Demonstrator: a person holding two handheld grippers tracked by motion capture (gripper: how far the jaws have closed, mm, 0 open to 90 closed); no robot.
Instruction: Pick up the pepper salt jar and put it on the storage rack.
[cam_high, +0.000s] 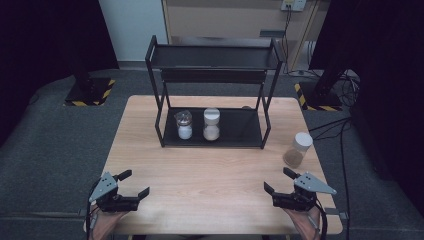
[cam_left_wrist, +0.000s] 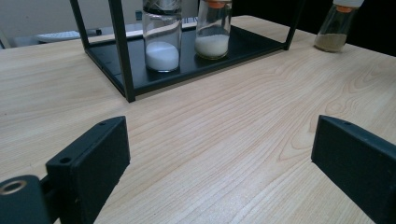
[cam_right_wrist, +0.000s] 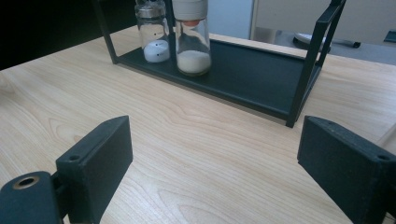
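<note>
We are holding both grippers low at the near edge of the pale wooden table (cam_high: 210, 170), the left gripper (cam_high: 131, 184) by the near left corner and the right gripper (cam_high: 281, 181) by the near right corner, each with its fingers standing wide and nothing between them. The clear glass jar with the white lid and brown powder (cam_high: 298, 149) is standing upright near the right edge, just outside the black metal two-tier rack (cam_high: 215, 135) that sits at the far middle. On the rack's bottom tray, toward its left end, the clear glass shaker of white powder (cam_high: 184, 125) and the white-capped glass jar of pale grains (cam_high: 211, 124) are standing side by side. We are judging that the loose jar is the next one to join them, so the right gripper is the natural one to send. To do it well, we are advising a level approach, closing around the glass body below the lid, lifting it upright, then entering the tray's free right half from the front without knocking the corner post.
</note>
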